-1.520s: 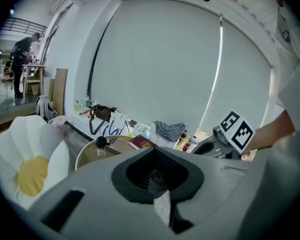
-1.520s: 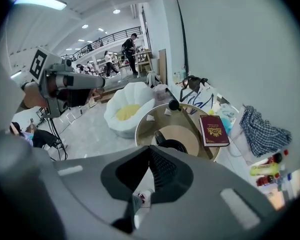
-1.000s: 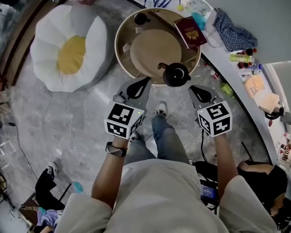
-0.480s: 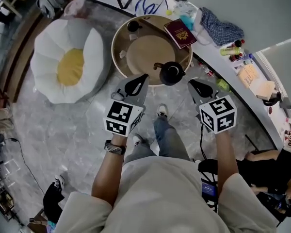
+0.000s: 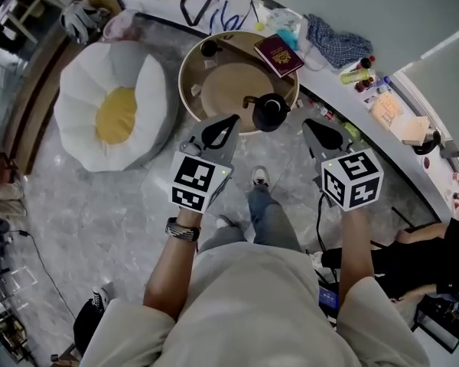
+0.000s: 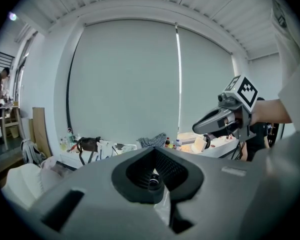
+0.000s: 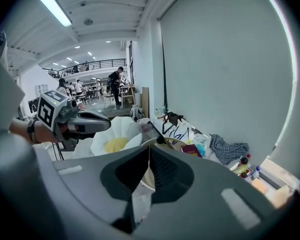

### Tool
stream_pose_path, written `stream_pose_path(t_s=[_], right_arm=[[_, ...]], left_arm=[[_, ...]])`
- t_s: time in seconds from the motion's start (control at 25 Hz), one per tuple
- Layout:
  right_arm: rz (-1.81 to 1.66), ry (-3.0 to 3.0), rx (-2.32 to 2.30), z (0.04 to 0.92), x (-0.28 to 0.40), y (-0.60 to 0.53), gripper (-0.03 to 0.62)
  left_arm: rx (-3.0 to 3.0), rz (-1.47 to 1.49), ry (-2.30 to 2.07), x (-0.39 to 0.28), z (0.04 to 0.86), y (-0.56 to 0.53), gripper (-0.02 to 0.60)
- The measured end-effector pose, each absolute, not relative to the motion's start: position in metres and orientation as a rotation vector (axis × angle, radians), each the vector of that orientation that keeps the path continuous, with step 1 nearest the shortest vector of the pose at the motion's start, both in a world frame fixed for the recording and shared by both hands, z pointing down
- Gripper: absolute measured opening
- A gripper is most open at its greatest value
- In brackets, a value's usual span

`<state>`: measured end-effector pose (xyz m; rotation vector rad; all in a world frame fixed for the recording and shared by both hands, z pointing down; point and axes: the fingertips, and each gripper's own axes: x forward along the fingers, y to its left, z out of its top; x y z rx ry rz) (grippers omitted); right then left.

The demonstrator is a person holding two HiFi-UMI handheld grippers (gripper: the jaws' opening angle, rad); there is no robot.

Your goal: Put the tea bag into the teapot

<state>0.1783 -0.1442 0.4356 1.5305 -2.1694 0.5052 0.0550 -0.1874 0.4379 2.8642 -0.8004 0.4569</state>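
Observation:
A black teapot (image 5: 271, 112) stands at the near edge of a round tan table (image 5: 190, 90). A small pale scrap (image 5: 196, 88) lies on the table's left part; it is too small to tell whether it is the tea bag. My left gripper (image 5: 233, 118) hovers over the near table edge, just left of the teapot, jaws shut and empty. My right gripper (image 5: 307, 123) hangs right of the teapot, off the table, also shut on nothing. Each gripper view shows the other gripper: the right gripper (image 6: 196, 129) and the left gripper (image 7: 107, 125) both look shut.
A red booklet (image 5: 278, 54) and a small black cup (image 5: 209, 48) lie on the far side of the table. A white and yellow egg-shaped cushion (image 5: 115, 105) sits on the floor to the left. A curved white counter (image 5: 398, 140) with bottles and cloths runs behind and to the right.
The head view has drifted, so the table and teapot sit slightly higher and smaller. Both grippers stay shut and have lifted a little towards the teapot.

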Motion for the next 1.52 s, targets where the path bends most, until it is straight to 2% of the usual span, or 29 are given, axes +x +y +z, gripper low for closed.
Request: stream_pose_path(t_s=[0.64, 1.52], right_arm=[[0.268, -2.243, 1.685, 0.337, 0.136, -0.045, 0.008], [0.064, -2.282, 1.766, 0.280, 0.102, 0.005, 0.007]], left_arm=[[2.970, 0.384, -0.783, 0.020, 0.378, -0.112, 0.003], [3.079, 0.254, -0.787, 0.005, 0.304, -0.059, 0.002]])
